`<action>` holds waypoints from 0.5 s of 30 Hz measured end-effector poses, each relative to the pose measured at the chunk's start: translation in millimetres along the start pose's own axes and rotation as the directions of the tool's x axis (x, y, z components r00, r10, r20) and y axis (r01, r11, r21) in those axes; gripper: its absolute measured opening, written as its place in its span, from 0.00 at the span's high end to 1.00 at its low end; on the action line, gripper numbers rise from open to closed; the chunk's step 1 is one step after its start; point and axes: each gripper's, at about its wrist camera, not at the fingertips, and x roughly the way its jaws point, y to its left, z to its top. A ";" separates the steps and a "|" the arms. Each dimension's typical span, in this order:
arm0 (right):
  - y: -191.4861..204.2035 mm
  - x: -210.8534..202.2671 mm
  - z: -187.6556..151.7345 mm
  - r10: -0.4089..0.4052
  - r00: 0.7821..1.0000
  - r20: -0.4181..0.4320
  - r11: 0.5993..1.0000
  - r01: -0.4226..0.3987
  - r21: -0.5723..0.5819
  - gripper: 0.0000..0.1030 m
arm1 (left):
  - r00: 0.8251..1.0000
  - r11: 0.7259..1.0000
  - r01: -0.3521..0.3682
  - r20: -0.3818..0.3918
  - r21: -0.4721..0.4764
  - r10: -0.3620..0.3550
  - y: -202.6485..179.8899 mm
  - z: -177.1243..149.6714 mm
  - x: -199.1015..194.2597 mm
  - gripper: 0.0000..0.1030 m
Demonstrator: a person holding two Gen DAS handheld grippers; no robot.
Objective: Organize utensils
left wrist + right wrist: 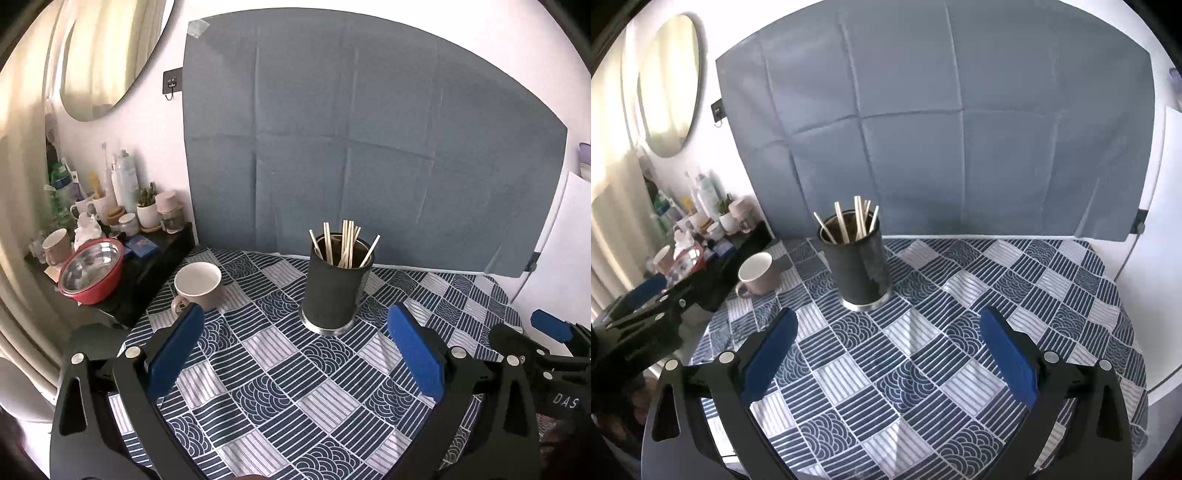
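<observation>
Left gripper: your left gripper [295,354] hangs above the patterned tablecloth [280,387] with its blue pads spread wide and nothing between them.

Mug: the pale mug [198,285] stands upright at the left of the table, handle turned toward you, well apart from the holder. It looks like ceramic, so stiff, fairly heavy and breakable. Take it by the rim wall or the handle, and expect the glaze to be slick on the pads.

Chopsticks: the chopsticks [345,245] stand loose in the holder, leaning outward in several directions, tips above the rim. You should find them light, thin, stiff and likely to roll. Pinch one near its upper end, across its width, and lift straight up so it does not drag its neighbours.

Holder: the dark holder [335,291] stands upright near the middle of the table, just ahead of both grippers. It is tall with a narrow metal base, so a sideways push could tip it. Its smooth wall may slip. Steady it low if you must.

Right gripper: your right gripper [888,356] also stands wide apart and empty, above the cloth, the holder ahead and to its left.
</observation>
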 end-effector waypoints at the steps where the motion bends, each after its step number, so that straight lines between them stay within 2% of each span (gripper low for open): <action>1: 0.1 0.3 0.2 0.000 1.000 0.000 1.000 0.000 0.000 0.08 | 1.000 1.000 0.001 -0.004 0.003 -0.001 -0.4 -0.4 0.3 0.06; 15: 3.8 -5.6 -4.4 -0.007 1.000 0.000 1.000 0.007 0.001 0.08 | 0.999 1.000 0.028 -0.034 -0.005 -0.028 -0.1 -7.6 -0.4 0.06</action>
